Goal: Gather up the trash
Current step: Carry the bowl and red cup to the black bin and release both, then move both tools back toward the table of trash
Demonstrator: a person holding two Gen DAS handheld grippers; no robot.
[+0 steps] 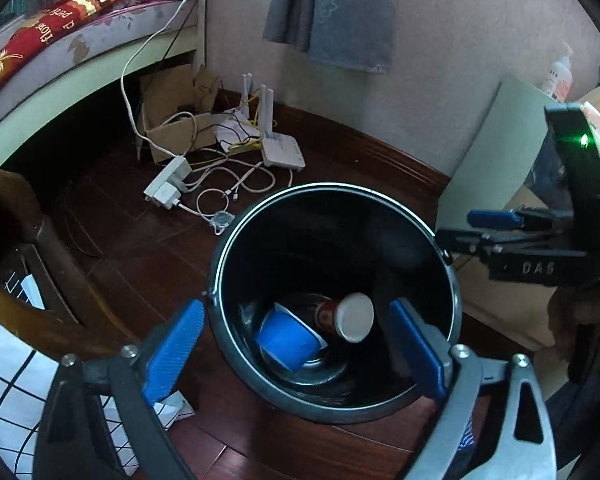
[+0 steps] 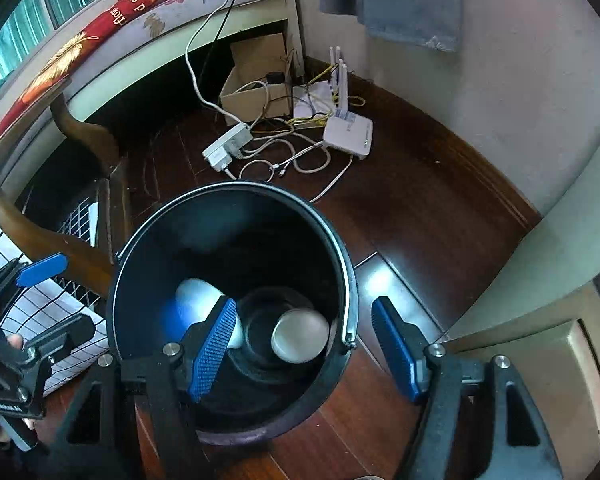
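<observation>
A black trash bucket [image 1: 260, 216] with a metal rim stands on the dark wood floor. Inside it lie a blue paper cup [image 1: 286, 340] and a red cup with a white base [image 1: 350, 317]. In the right wrist view the bucket [image 2: 148, 256] holds the same cups, the blue one [image 2: 194, 294] blurred, the white-based one [image 2: 300, 336] at the bottom. My left gripper [image 1: 296, 352] is open and empty above the bucket's near rim. My right gripper [image 2: 304, 348] is open and empty over the bucket's right rim; it also shows in the left wrist view [image 1: 496, 226].
A power strip [image 1: 168, 184], cables, a white router [image 1: 282, 152] and a cardboard box [image 1: 176, 116] lie on the floor by the wall. A bed [image 1: 60, 52] is at left, a wooden chair leg [image 1: 28, 304] near left. A cabinet [image 1: 496, 160] stands at right. Crumpled white paper [image 1: 172, 408] lies beside the bucket.
</observation>
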